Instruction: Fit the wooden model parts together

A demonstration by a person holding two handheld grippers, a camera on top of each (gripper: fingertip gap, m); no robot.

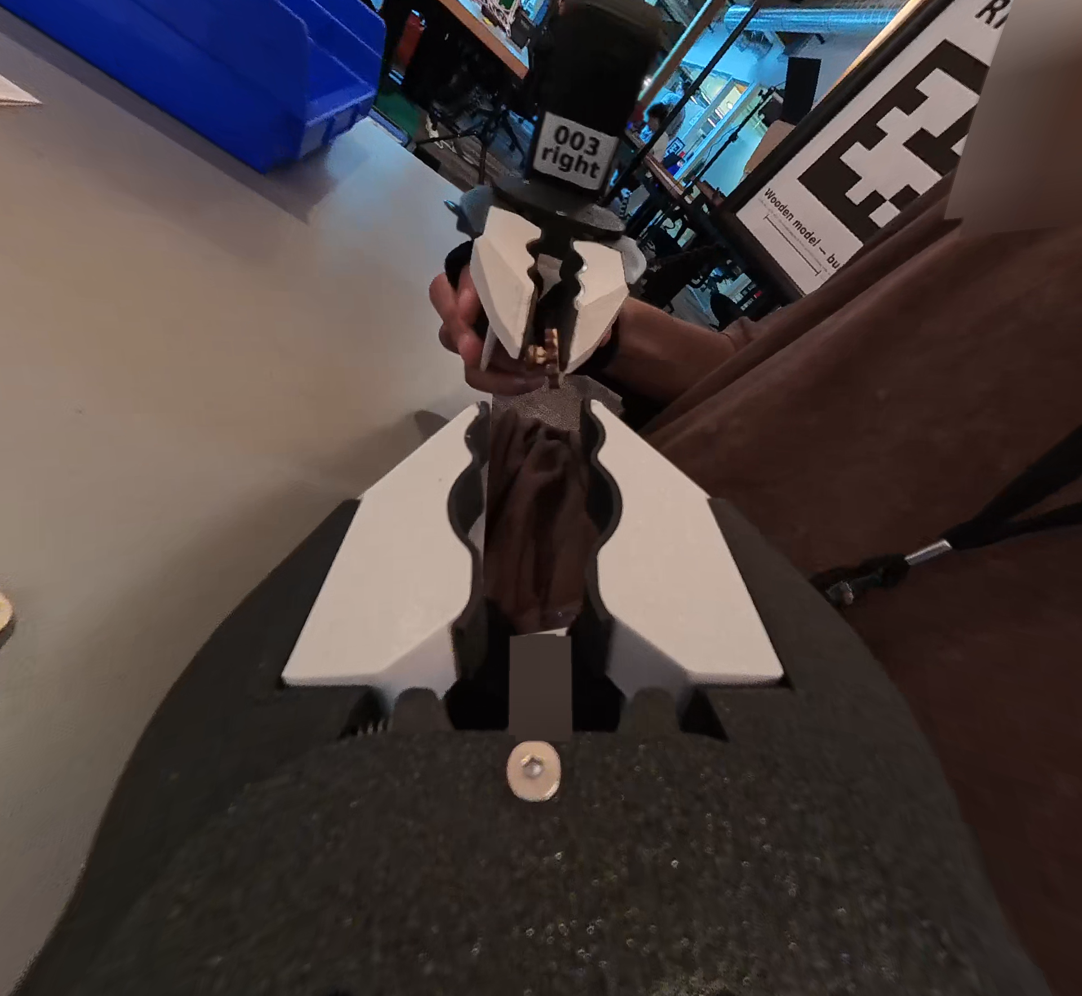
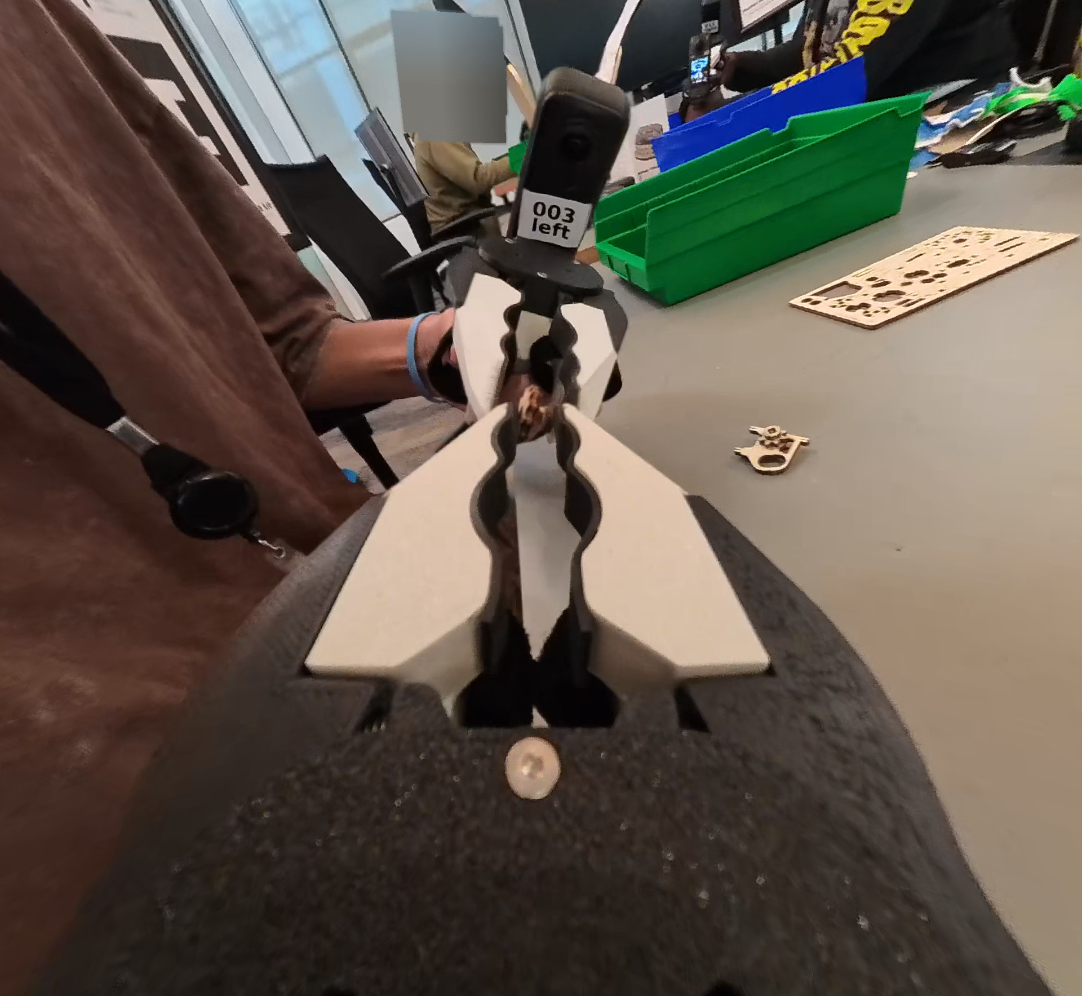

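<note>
Left gripper (image 1: 536, 411) raised off the surface (image 2: 878, 382), jaws narrowed, grip unclear. Right gripper (image 2: 534, 414) opposite, clenched on a wooden part (image 1: 541, 359), tips nearly meeting for mating. Spare part (image 2: 771, 448) and sheet (image 2: 931, 277) resting aside.

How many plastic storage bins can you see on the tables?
3. A green bin sits on the grey table behind the wooden sheet; a blue bin stands just behind it; another blue bin shows in the left wrist view. More may be hidden.
</note>
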